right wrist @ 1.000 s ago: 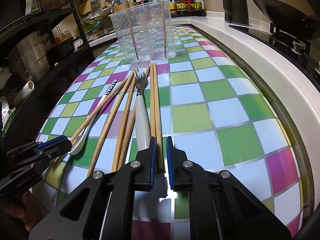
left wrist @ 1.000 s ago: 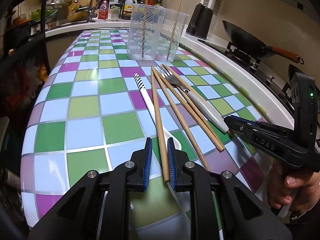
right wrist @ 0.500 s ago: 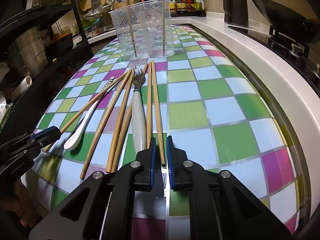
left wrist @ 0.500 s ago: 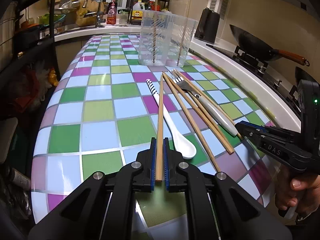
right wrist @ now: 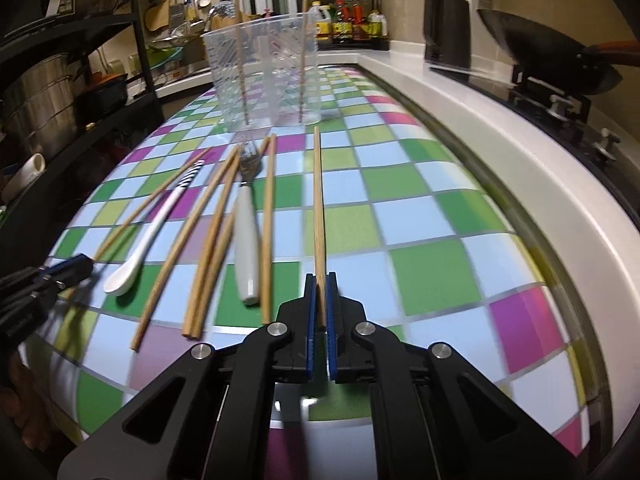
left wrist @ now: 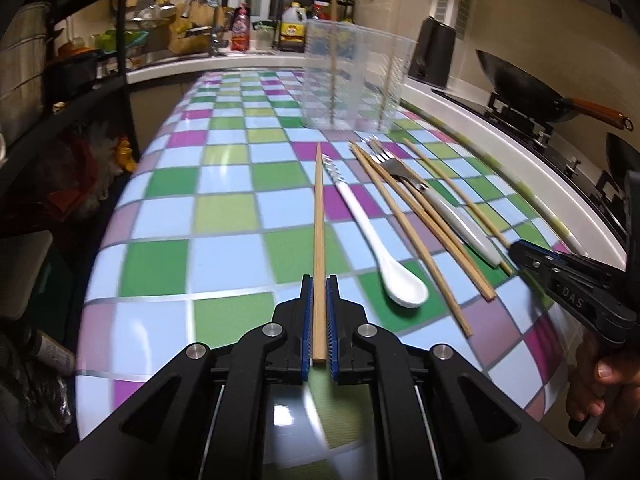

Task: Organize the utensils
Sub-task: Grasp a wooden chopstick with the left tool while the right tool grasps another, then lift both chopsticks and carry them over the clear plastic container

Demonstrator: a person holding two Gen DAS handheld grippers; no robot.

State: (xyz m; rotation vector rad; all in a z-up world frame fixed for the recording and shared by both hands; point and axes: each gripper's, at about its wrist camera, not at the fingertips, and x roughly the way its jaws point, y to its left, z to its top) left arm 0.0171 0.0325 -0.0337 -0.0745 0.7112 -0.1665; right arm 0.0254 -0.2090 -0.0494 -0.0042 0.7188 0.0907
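Observation:
My left gripper (left wrist: 319, 280) is shut on the near end of a wooden chopstick (left wrist: 319, 208) that points straight ahead over the checkered table (left wrist: 168, 208). My right gripper (right wrist: 319, 278) is shut on a second chopstick (right wrist: 317, 200), apart from the pile. Between them lie a white spoon (left wrist: 372, 240), a white-handled fork (right wrist: 246, 232) and several loose chopsticks (right wrist: 212, 236). A clear plastic holder (right wrist: 264, 72) stands at the far end with two chopsticks upright in it. In the left wrist view the right gripper (left wrist: 524, 250) shows at the right edge.
A raised white counter edge (right wrist: 520, 168) runs along the right side, with a wok (left wrist: 520, 84) on a stove and a black kettle (right wrist: 446, 28) beyond it. Dark shelving with pots (right wrist: 36, 92) stands left of the table. Bottles and a sink line the back.
Both grippers have closed, each on one chopstick. Each stick has swung away from the pile and now lines up with its fingers.

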